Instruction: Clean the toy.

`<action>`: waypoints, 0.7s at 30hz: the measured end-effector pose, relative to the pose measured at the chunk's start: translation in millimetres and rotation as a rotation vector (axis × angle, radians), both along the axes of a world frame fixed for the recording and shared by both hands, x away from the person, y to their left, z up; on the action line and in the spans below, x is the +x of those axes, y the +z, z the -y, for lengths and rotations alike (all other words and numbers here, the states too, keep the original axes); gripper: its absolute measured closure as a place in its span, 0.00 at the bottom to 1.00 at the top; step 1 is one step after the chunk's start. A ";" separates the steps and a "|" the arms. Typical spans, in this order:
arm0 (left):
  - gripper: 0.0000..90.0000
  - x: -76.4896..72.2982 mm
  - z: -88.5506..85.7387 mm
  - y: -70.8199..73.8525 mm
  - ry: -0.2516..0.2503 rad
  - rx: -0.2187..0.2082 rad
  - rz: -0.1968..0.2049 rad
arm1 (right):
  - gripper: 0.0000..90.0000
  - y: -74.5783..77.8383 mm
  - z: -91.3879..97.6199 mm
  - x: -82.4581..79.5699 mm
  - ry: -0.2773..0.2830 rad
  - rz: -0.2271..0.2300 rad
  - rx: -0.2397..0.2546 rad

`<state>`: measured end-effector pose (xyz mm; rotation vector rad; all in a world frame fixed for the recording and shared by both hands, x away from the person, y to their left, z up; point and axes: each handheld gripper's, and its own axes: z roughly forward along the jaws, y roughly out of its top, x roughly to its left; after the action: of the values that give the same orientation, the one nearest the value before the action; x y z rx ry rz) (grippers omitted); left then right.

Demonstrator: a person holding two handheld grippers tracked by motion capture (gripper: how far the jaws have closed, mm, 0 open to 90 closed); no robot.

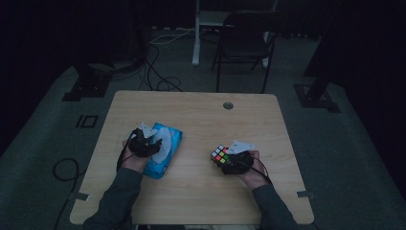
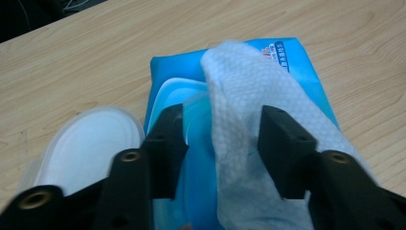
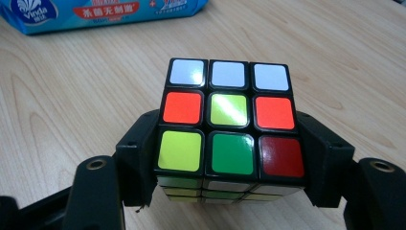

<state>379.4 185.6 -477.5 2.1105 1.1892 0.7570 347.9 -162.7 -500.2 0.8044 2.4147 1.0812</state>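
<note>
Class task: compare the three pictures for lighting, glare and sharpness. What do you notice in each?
High view: dim, room nearly black, table faintly lit. Left gripper view: bright, wipe sharp, near jaws soft. Right gripper view: bright, glare on cube stickers.

Light wooden table (image 1: 191, 115) with rounded corners and a cable grommet hole (image 1: 228, 105) near its far edge. A blue wet-wipe pack (image 1: 165, 153) lies at near left, lid flap (image 2: 91, 143) open.
</note>
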 end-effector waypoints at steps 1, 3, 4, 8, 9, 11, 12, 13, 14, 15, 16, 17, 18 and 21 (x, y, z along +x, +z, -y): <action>0.68 0.7 -0.2 1.2 0.002 0.007 -0.001 | 0.37 1.0 0.7 -0.2 -0.001 0.004 0.001; 0.77 0.8 -0.7 3.7 0.008 0.005 0.004 | 0.37 2.3 1.4 -2.3 -0.001 0.009 0.004; 0.83 -0.7 -1.8 5.0 -0.017 -0.004 -0.003 | 0.37 2.5 1.8 -2.6 -0.001 0.012 0.003; 0.87 -5.3 4.0 4.5 -0.053 0.017 0.005 | 0.37 2.4 3.7 -2.5 -0.005 0.014 0.004; 0.94 -5.2 6.4 3.9 -0.067 0.031 0.000 | 0.37 2.3 4.7 -2.6 -0.004 0.013 0.005; 0.99 -2.9 8.8 3.2 -0.092 0.014 -0.020 | 0.37 2.4 5.1 -2.9 -0.003 0.015 0.001; 1.00 -2.7 9.8 4.0 -0.100 0.006 -0.020 | 0.37 2.5 5.4 -2.9 -0.002 0.015 0.001; 1.00 -3.2 10.9 6.1 -0.113 -0.004 -0.021 | 0.37 2.6 5.7 -3.0 -0.003 0.014 0.003; 1.00 -3.2 10.9 6.1 -0.113 -0.004 -0.021 | 0.37 2.6 5.7 -3.0 -0.003 0.014 0.003; 1.00 -5.1 14.9 12.4 -0.143 -0.014 -0.012 | 0.37 2.6 6.3 -2.0 -0.004 0.014 0.006; 1.00 -5.1 14.9 12.4 -0.143 -0.014 -0.012 | 0.37 2.6 6.3 -2.0 -0.004 0.014 0.006; 1.00 -7.2 19.7 20.8 -0.181 -0.029 0.001 | 0.37 2.2 6.4 -0.4 -0.005 0.013 0.009; 1.00 -8.3 22.6 25.3 -0.200 -0.037 0.006 | 0.37 2.0 6.2 0.0 -0.005 0.012 0.009; 1.00 -9.2 29.0 32.8 -0.243 -0.046 0.004 | 0.37 1.4 4.9 0.2 -0.002 0.012 0.012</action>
<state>370.3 156.6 -444.7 2.1639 0.9169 0.6172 348.1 -167.6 -498.8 0.8016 2.3999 1.0978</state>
